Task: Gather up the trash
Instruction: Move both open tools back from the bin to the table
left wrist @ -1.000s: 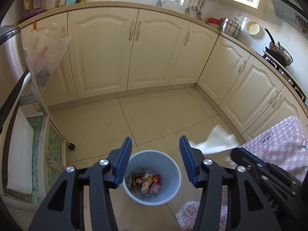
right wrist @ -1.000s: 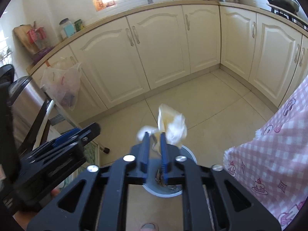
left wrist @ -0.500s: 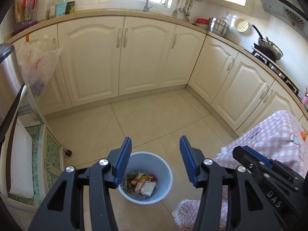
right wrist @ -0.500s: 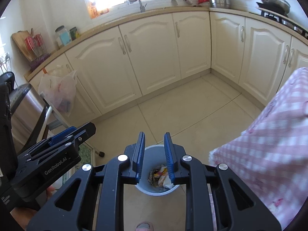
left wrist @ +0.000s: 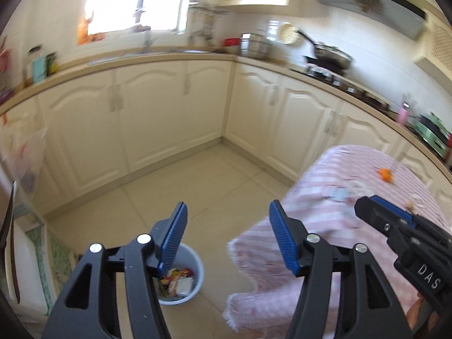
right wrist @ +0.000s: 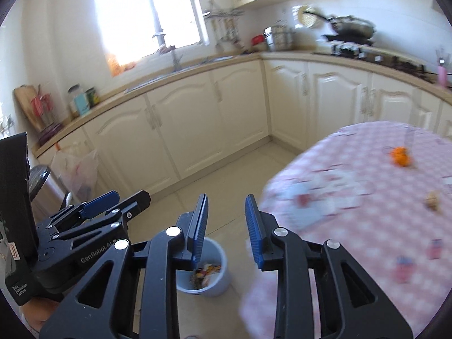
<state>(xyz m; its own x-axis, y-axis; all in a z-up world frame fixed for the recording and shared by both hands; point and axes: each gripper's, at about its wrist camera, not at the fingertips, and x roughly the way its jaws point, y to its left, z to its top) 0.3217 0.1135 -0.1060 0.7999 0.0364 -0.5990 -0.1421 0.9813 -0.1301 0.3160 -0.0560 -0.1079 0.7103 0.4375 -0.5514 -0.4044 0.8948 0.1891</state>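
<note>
A pale blue trash bin (left wrist: 195, 265) stands on the floor, holding wrappers and a white tissue (left wrist: 183, 284); it also shows in the right wrist view (right wrist: 217, 268). My left gripper (left wrist: 227, 237) is open and empty, high above the floor beside the bin. My right gripper (right wrist: 226, 226) is open and empty, above the bin's right side. On the pink checked tablecloth (right wrist: 353, 197) lie orange peel (right wrist: 399, 155), a small brown scrap (right wrist: 432, 199) and blurred pale paper (right wrist: 308, 197). The peel also shows in the left wrist view (left wrist: 384, 173).
Cream cabinets (right wrist: 197, 130) run along the back and right walls under a counter with a sink, pots and a wok (right wrist: 350, 28). A plastic bag (right wrist: 79, 169) hangs at the left beside a steel bin (right wrist: 42, 186). The table edge (left wrist: 254, 243) hangs near the trash bin.
My right gripper opened and let the tissue drop into the bin, then opened wider. Both grippers have lifted and swung right, bringing the tabletop into view.
</note>
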